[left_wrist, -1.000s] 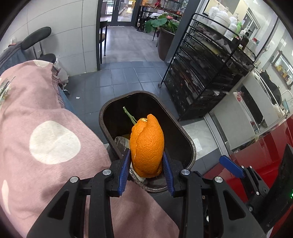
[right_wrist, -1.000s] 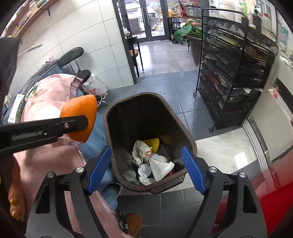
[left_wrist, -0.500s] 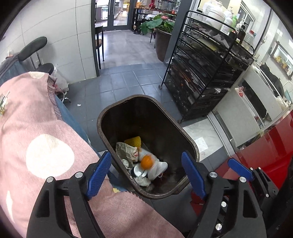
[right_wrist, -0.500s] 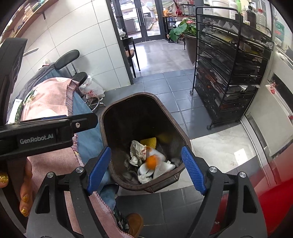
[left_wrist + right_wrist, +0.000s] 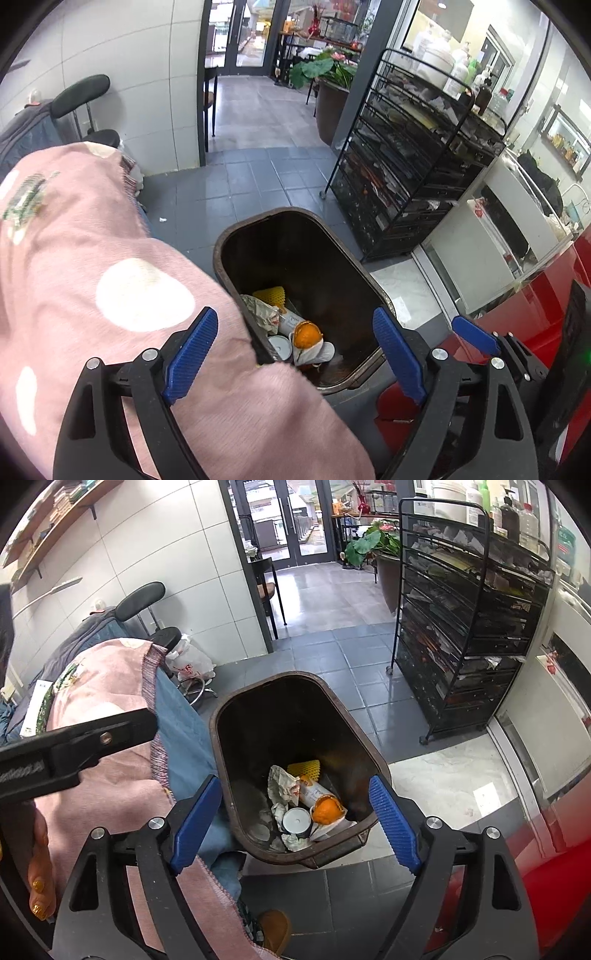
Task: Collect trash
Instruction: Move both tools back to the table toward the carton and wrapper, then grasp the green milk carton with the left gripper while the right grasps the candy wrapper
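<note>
The orange peel [image 5: 327, 809] lies at the bottom of the dark brown bin [image 5: 295, 677], resting on white paper scraps beside a round white lid [image 5: 296, 819], a crumpled wrapper [image 5: 280, 784] and a yellow foam net [image 5: 303, 766]. In the left wrist view the same peel [image 5: 306, 334] shows low in the bin [image 5: 269, 216], partly behind the near rim.

The left tongs [image 5: 293, 356] hang above the near edge of the bin, jaws wide and opening, with nothing between the blue pads [image 5: 190, 352]. The right tongs [image 5: 295, 821] are also spread wide over the bin's mouth, jaws opening slightly, and hold nothing. In the right wrist view one black finger of the left tongs [image 5: 74, 746] crosses the left side of the frame, with a hand [image 5: 38, 880] below it.

A pink blanket with white dots [image 5: 110, 277] lies to the left of the bin. The bin stands on a grey tiled floor [image 5: 347, 653]; a black wire rack [image 5: 469, 609] stands to the right.
</note>
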The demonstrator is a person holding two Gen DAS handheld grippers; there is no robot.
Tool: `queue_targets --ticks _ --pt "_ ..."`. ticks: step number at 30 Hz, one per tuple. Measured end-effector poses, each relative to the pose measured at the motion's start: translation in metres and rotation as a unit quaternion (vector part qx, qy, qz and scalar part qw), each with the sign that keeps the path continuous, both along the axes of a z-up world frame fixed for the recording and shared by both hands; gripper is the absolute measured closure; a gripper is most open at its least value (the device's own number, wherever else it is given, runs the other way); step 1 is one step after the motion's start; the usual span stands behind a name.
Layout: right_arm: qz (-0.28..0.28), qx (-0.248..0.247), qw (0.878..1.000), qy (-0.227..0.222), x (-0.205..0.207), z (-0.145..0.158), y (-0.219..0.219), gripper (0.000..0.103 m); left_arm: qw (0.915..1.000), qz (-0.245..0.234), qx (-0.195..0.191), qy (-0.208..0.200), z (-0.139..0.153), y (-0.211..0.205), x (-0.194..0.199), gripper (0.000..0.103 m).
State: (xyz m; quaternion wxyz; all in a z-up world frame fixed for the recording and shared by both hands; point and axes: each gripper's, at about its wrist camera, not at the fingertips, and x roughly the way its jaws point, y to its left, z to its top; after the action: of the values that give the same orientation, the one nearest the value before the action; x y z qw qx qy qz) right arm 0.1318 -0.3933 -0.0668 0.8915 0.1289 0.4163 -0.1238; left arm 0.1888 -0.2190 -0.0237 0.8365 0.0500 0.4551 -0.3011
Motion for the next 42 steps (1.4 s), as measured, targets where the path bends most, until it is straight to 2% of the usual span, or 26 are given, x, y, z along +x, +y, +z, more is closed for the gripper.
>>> queue_targets --ticks 6,13,20,25,30,34,36,40,41,42 --pt "0.023 0.007 0.999 -0.027 0.002 0.013 0.014 0.020 0.9994 0.015 -0.015 -0.027 0.016 0.030 -0.010 0.015" --pt "0.064 0.002 0.997 -0.045 0.015 0.028 0.043 0.018 0.9952 0.060 -0.035 -0.069 0.035 0.081 -0.020 0.013" --pt "0.139 0.026 0.988 -0.054 0.039 0.042 0.090 0.017 0.9850 0.134 -0.009 -0.108 0.042 0.141 -0.013 0.012" --pt "0.183 0.038 0.981 -0.056 0.059 0.050 0.121 0.017 0.9722 0.209 -0.017 -0.104 0.040 0.199 0.005 0.012" --pt "0.211 0.046 0.975 -0.047 0.078 0.054 0.145 0.017 0.9581 0.264 0.014 -0.110 0.034 0.240 0.037 0.012" --pt "0.225 0.032 0.973 -0.047 0.084 0.060 0.161 0.017 0.9574 0.270 0.042 -0.094 0.027 0.261 0.075 0.012" --pt "0.227 0.026 0.972 -0.045 0.087 0.061 0.167 0.017 0.9605 0.264 0.051 -0.070 0.020 0.265 0.100 0.012" --pt "0.224 0.013 0.974 -0.037 0.093 0.059 0.175 0.017 0.9621 0.268 0.036 -0.033 0.006 0.272 0.132 0.014" --pt "0.222 0.010 0.974 -0.033 0.096 0.057 0.176 0.017 0.9634 0.265 0.029 -0.029 0.004 0.271 0.136 0.016" --pt "0.221 0.007 0.975 -0.029 0.098 0.055 0.177 0.017 0.9641 0.263 0.026 -0.027 0.002 0.271 0.138 0.024"
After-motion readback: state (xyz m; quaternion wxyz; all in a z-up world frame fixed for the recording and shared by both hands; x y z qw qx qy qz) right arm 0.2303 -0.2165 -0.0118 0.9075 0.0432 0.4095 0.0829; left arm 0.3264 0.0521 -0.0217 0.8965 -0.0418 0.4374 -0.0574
